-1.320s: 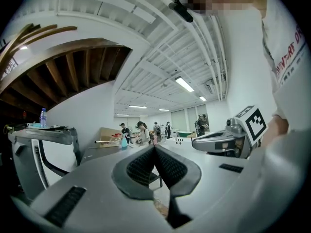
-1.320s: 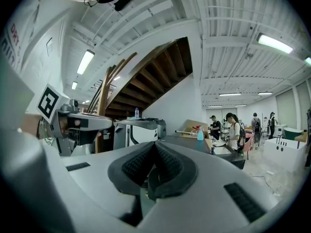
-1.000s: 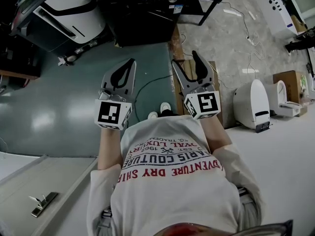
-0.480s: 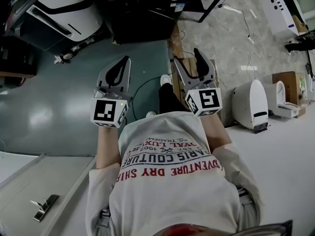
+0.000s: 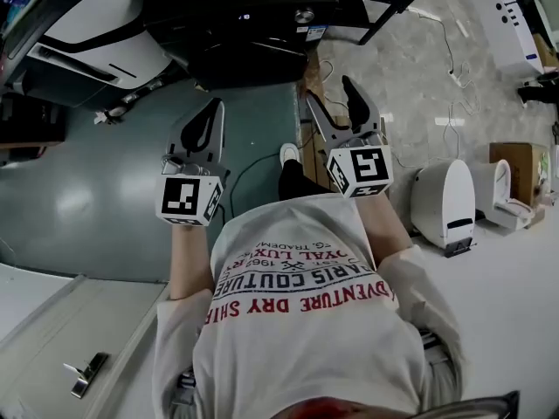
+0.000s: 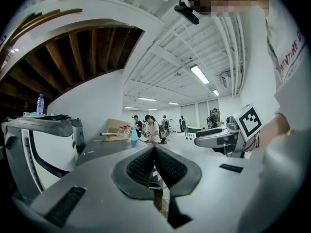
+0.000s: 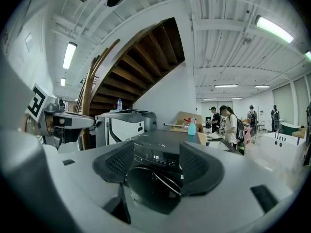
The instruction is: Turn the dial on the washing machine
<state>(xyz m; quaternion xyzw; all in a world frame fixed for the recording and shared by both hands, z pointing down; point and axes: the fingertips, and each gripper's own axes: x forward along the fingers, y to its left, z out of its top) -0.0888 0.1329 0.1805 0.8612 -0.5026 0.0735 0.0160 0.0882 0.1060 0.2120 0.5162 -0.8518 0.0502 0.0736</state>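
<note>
Aiming R hand-held gripper (image 5: 327,91), washer (image 5: 249,37) ahead, untouched

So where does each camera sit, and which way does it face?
Head view: on the person's head, facing steeply down; shows T-shirt, left gripper, right gripper, washing machine ahead.
Left gripper view: on the left gripper, along its closed jaws; right gripper and T-shirt at right.
Right gripper view: on the right gripper, between open jaws toward the washing machine; left gripper at left.
Shared: head and right gripper views both show the washing machine.
</note>
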